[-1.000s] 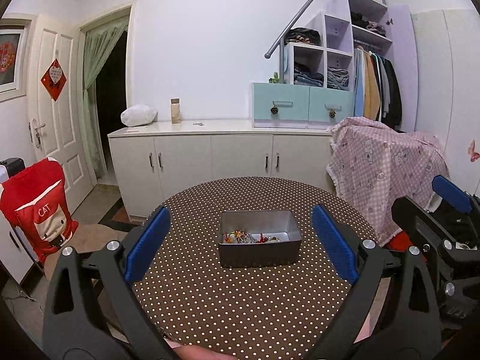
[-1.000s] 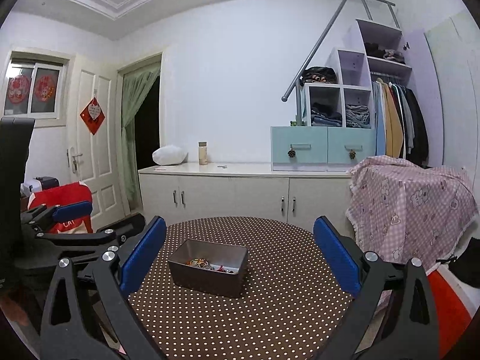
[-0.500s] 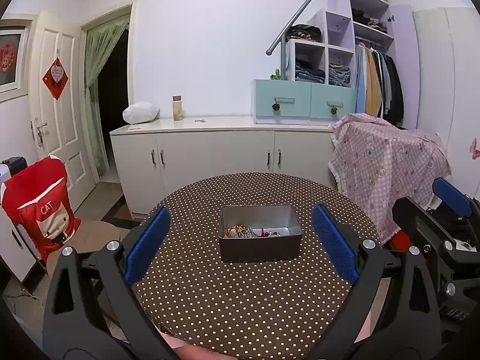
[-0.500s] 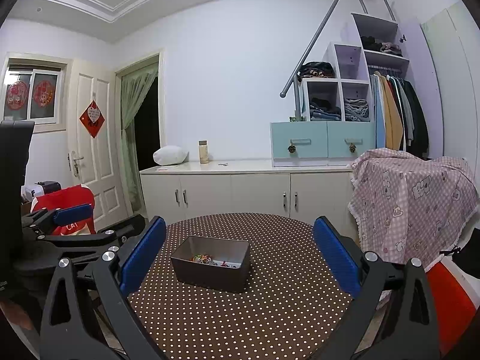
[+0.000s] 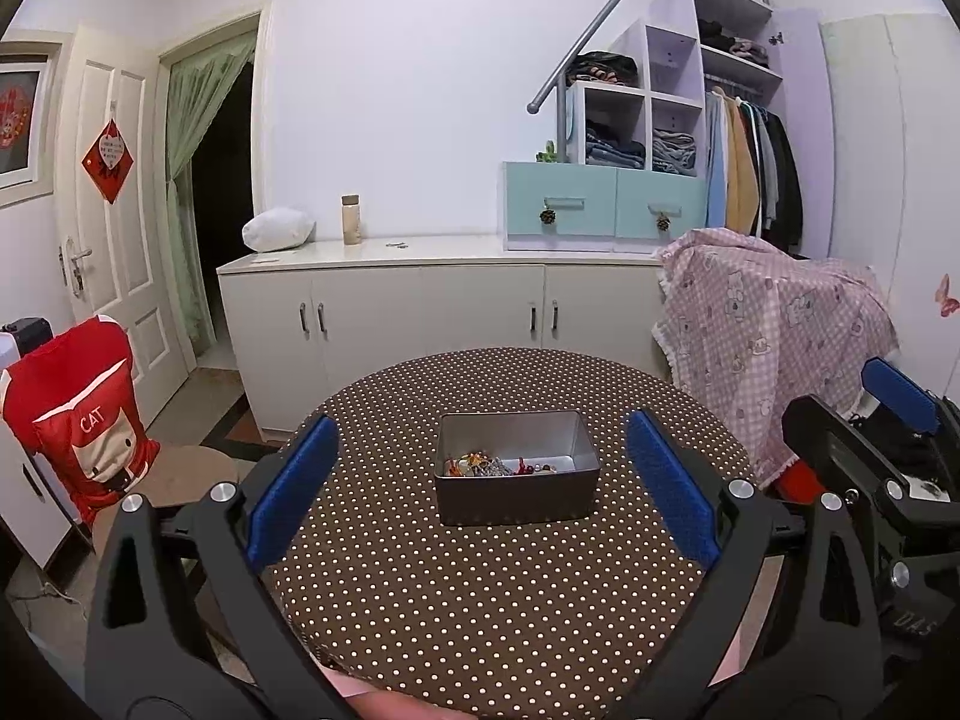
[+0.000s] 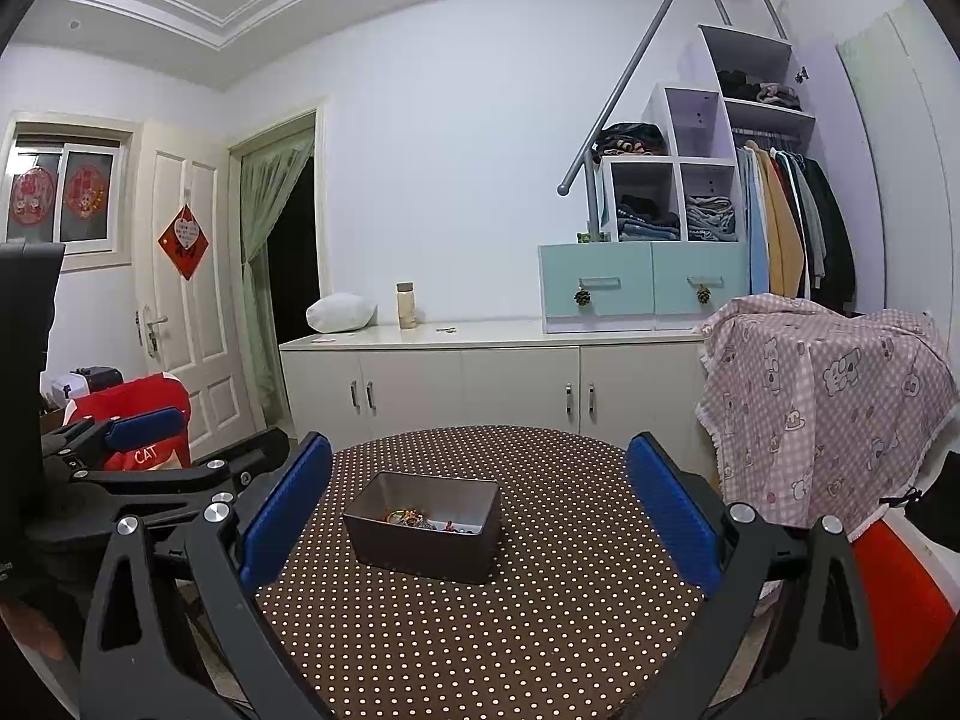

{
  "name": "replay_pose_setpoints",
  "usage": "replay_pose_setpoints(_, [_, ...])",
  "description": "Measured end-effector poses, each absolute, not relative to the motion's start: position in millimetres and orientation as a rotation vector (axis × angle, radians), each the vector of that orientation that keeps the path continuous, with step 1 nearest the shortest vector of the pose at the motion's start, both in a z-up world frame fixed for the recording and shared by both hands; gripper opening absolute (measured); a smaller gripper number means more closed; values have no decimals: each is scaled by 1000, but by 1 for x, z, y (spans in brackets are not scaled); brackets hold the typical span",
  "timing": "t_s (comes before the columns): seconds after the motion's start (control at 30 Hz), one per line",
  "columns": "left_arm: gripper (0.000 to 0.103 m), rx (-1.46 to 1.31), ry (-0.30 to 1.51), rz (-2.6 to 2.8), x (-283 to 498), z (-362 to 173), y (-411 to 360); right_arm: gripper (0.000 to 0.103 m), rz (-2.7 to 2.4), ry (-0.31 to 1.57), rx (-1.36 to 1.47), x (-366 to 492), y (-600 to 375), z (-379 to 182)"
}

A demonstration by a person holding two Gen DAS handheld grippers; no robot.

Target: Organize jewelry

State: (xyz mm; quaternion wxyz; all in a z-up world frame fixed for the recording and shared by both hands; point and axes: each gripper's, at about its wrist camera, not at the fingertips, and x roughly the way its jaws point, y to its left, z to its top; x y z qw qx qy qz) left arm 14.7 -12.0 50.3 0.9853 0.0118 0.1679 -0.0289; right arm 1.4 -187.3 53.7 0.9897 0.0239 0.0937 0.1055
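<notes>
Both tongs [image 5: 477, 492] [image 6: 477, 510] gape — tin [image 5: 516, 468] alone on dotted table [image 5: 480, 600].

The jewelry [image 5: 498, 467] in the metal box [image 5: 516, 501] is a small colourful tangle, too tiny to sort into separate pieces, and the box's near wall hides part of it (in both views). The round table [image 5: 480, 600] loses its near edge behind the left gripper [image 5: 483, 480] arms. The right gripper [image 5: 900, 396] shows only partly at the left view's right border. A pink patterned cloth [image 6: 828, 402] fully covers whatever stands beneath it.
</notes>
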Motion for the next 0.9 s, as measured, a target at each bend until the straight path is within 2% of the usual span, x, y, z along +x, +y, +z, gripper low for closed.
replay_pose_setpoints(0.9, [95, 32, 332, -54, 11, 51, -14, 95, 205, 187, 55, -3, -190, 56])
